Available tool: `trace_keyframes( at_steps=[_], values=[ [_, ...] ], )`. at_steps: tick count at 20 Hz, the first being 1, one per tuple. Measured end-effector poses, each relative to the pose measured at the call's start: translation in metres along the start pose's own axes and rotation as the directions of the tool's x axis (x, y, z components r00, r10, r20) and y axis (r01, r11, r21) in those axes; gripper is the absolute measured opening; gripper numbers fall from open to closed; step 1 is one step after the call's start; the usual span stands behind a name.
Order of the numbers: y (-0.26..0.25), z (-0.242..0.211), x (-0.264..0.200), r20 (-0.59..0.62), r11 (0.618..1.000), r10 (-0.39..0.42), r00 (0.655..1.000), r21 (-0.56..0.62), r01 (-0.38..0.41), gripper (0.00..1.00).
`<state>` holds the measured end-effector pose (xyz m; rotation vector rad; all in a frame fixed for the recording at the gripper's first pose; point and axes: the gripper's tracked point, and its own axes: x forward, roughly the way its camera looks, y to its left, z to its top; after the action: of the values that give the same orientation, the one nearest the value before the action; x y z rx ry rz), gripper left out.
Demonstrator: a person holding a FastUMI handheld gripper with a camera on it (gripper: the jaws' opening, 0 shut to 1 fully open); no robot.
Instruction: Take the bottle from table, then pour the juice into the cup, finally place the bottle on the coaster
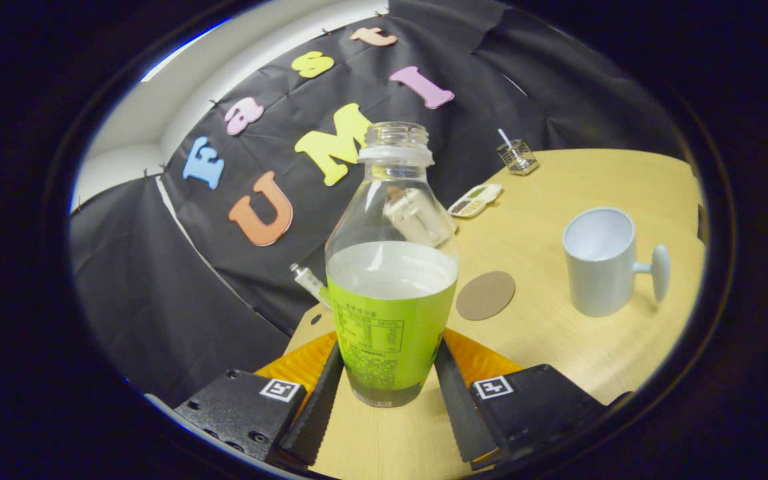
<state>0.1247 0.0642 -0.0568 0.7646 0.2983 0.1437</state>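
Green-labelled bottle [389, 293] (cap off, partly full) stands clamped between both fingers of the gripper [387, 387], over the wooden table [557, 347]. Just beyond lies the round coaster [485, 295]; the white cup [599, 260] stands farther right.

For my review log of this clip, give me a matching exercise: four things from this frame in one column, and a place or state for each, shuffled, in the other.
Things:
1. bottle
2. cup
3. coaster
4. wire basket

Places or states:
A. flat on the table, between bottle and cup
B. at the far table edge, by the booth wall
C. uncapped, between the fingers of the gripper
D. upright, empty, handle turned away from the bottle

Pairs: 1-C, 2-D, 3-A, 4-B
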Motion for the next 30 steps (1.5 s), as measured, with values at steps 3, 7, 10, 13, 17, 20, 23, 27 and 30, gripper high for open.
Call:
trace_keyframes(
  at_steps=[3,7,10,13,17,20,23,27,30],
  values=[
    [0.015,0.001,-0.001,-0.003,0.987,0.083,0.997,0.135,-0.082,0.79],
    [0.017,0.012,-0.006,0.026,0.952,0.134,0.991,0.274,-0.136,0.79],
    [0.018,0.027,-0.011,0.07,0.907,0.177,0.982,0.376,-0.19,0.79],
    [0.02,0.042,-0.019,0.138,0.826,0.235,0.962,0.493,-0.272,0.79],
    [0.014,0.052,-0.017,0.162,0.783,0.232,0.959,0.554,-0.283,0.79],
    [0.016,0.057,-0.006,0.178,0.753,0.26,0.949,0.578,-0.314,0.79],
    [0.017,0.065,-0.01,0.199,0.707,0.28,0.939,0.619,-0.342,0.79],
    [0.016,0.076,-0.013,0.228,0.66,0.276,0.934,0.662,-0.356,0.79],
    [0.021,0.08,-0.016,0.238,0.613,0.286,0.928,0.699,-0.368,0.79]
  ],
)
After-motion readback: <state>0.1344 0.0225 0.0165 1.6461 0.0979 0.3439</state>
